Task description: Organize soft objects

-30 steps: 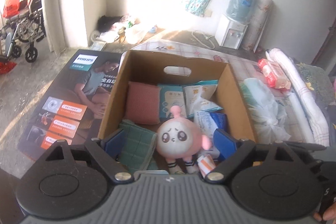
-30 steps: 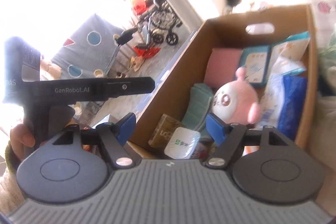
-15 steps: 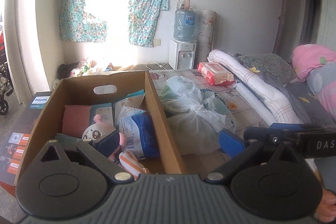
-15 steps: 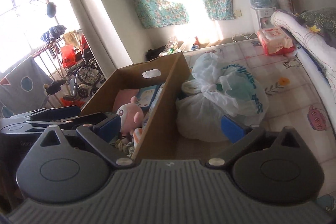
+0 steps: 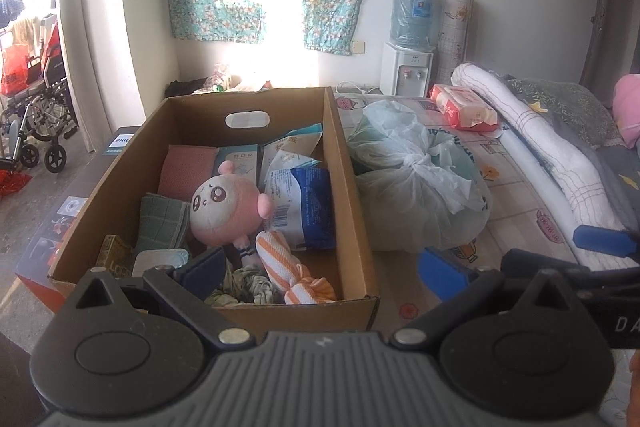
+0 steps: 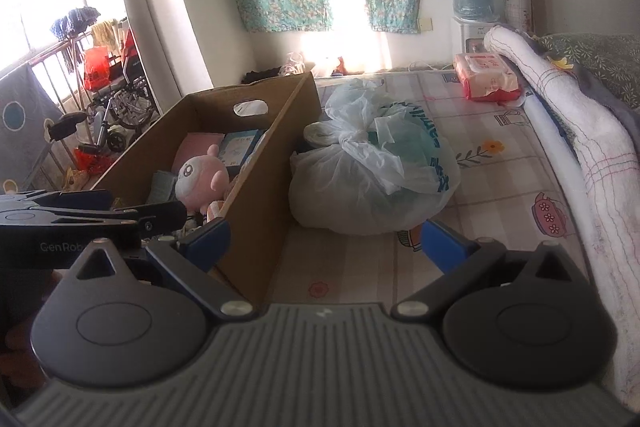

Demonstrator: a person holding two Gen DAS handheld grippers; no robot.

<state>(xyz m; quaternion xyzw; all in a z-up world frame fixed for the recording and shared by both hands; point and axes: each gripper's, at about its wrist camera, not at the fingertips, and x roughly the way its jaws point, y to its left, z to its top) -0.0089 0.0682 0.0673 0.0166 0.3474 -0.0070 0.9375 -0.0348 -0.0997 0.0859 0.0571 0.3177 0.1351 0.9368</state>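
Both hand-held grippers, left gripper and right gripper, now stand fully spread and empty, having swung away from above the cardboard box toward the knotted plastic bag just beside the box's right wall on the mattress. The pink plush doll already lies inside the box, so the bag looks like the next soft object to pick up.

Both grippers swung from over the cardboard box toward the mattress, jaws wider, empty.
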